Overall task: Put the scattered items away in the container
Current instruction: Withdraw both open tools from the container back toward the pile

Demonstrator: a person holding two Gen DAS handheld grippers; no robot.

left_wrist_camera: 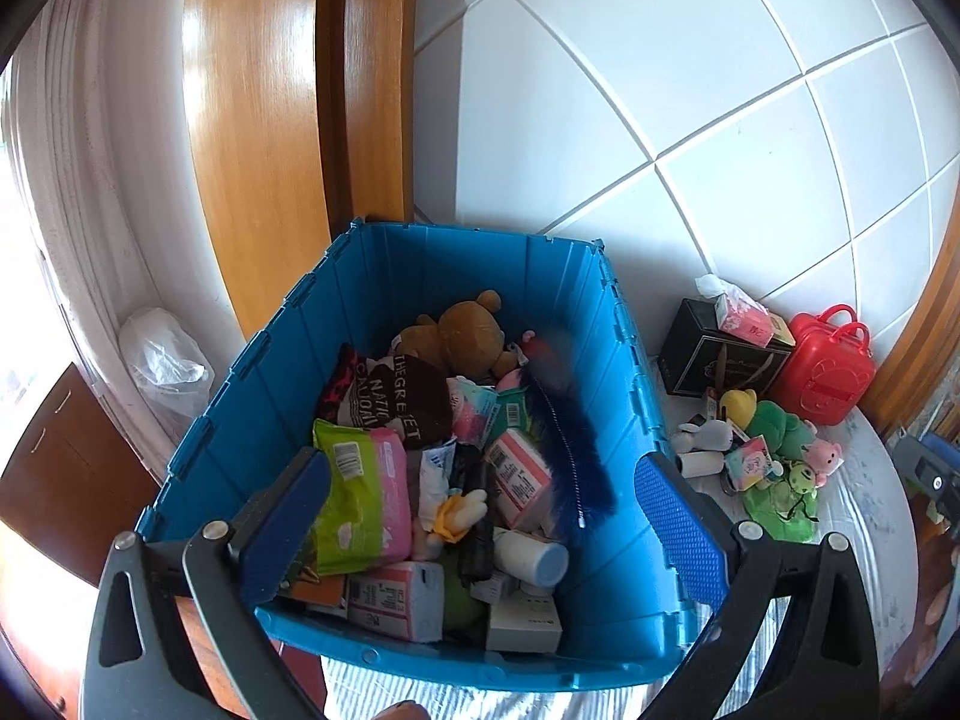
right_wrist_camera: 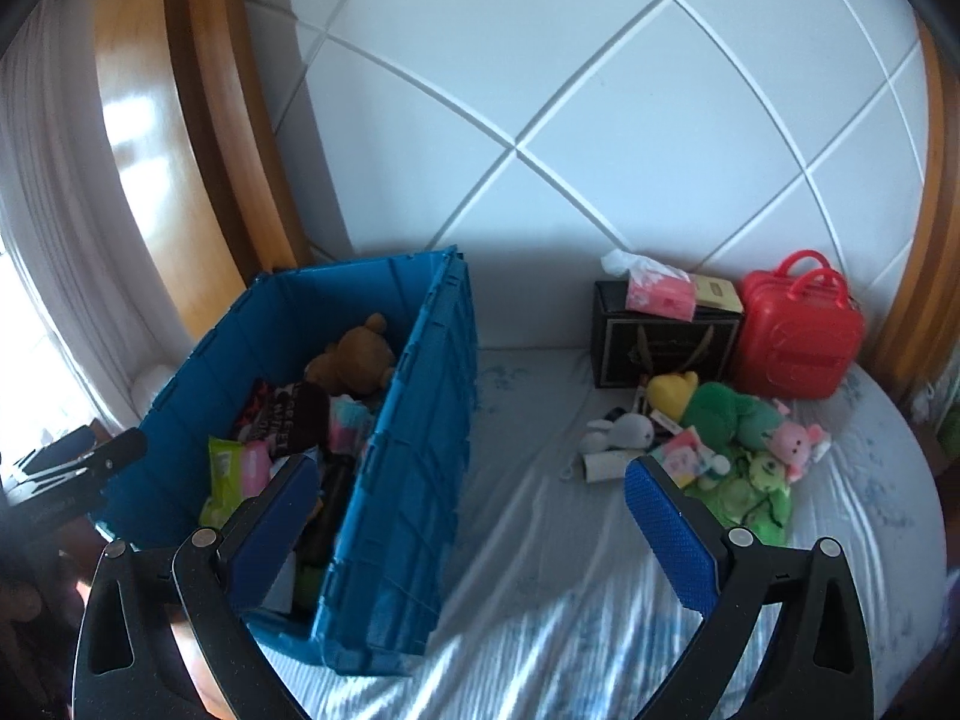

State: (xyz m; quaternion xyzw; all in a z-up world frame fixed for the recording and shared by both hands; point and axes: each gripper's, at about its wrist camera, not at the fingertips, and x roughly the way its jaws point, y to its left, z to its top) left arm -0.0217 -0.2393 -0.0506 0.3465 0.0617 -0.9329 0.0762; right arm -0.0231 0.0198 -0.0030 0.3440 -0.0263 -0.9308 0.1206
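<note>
Both grippers, left [left_wrist_camera: 480,516] and right [right_wrist_camera: 474,516], gape wide and empty. Only the left view looks down on a blue feathery wand [left_wrist_camera: 567,450] inside the blue crate [left_wrist_camera: 606,576]. From the right, the crate's wall [right_wrist_camera: 408,450] hides it, plush toys [right_wrist_camera: 735,438] lying beside.

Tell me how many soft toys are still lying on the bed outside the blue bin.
4 that I can make out: a white bunny, a yellow-headed green plush, a pink one and a small green frog, clustered before the black box. Others may be buried.
</note>
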